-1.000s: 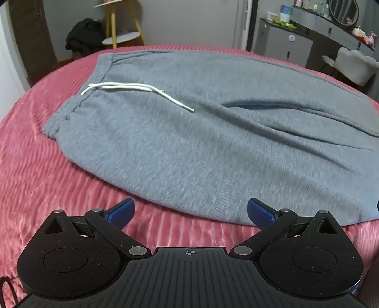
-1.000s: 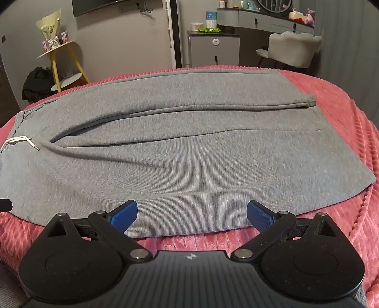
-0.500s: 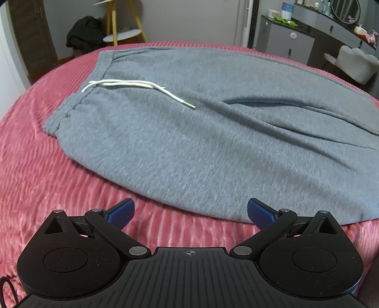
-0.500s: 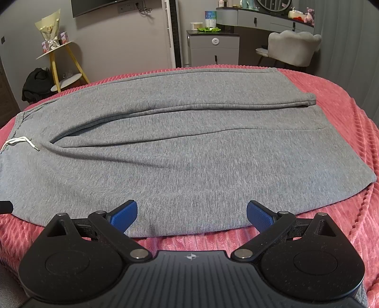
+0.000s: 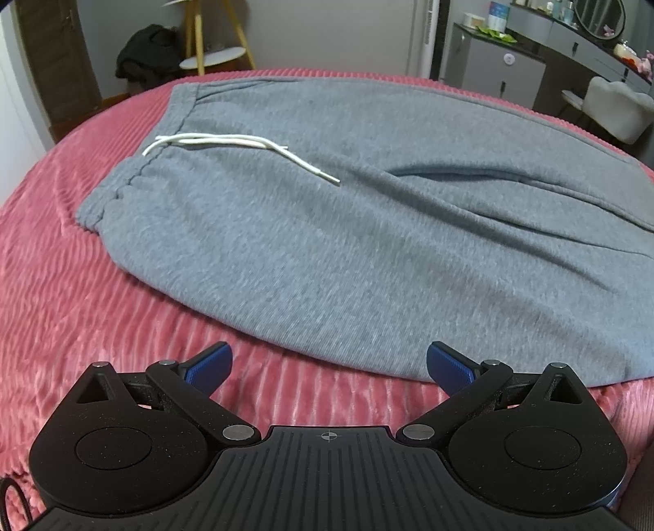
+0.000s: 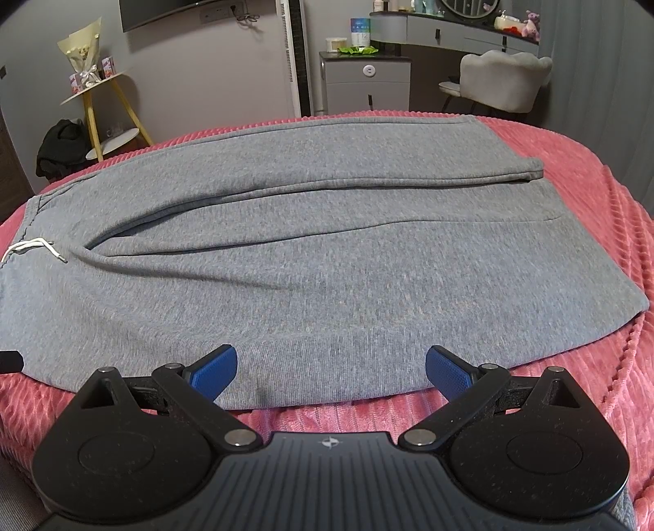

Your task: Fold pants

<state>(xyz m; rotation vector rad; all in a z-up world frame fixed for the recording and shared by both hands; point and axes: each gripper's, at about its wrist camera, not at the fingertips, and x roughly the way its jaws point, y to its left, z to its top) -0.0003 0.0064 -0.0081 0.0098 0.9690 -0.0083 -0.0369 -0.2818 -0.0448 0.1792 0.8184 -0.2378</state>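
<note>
Pink ribbed bedspread [image 5: 61, 294] under everything. Grey sweatpants [image 5: 327, 228] flat, unfolded, ahead of both jaws; white drawstring [image 5: 229, 143] far-left. Left gripper [image 5: 329, 365] jaws spread, hem now slightly farther ahead than before. Right gripper [image 6: 331, 367] jaws spread over near hem, unchanged. No fold started.

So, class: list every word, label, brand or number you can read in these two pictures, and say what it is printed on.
No text can be read in either view.
Blue and white box on the cabinet: has print, too small and blurred to read.
Small packets on the yellow side table: too blurred to read.
Grey pants: no label or logo showing.
</note>
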